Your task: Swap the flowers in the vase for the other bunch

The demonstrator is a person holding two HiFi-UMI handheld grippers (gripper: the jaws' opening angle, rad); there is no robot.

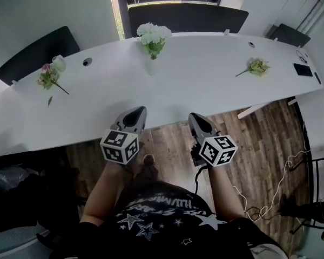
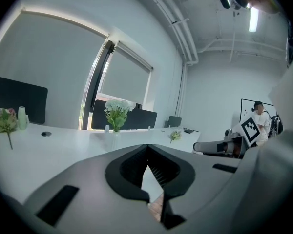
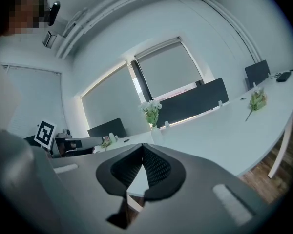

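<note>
White flowers (image 1: pixel 154 35) in vase (image 1: pixel 152 63)

A long white desk (image 1: pixel 205 90) curves across the room above a wood-plank floor (image 1: pixel 259 139). Dark partition panels stand along its far edge, one at the middle (image 1: pixel 186 18) and one at the left (image 1: pixel 38 53). Pale stacked cups (image 1: pixel 59 63) stand near the left end, beside a round cable hole (image 1: pixel 87 61). A flat black device (image 1: pixel 303 69) lies at the right end. A white cable (image 1: pixel 275 190) trails over the floor.
</note>
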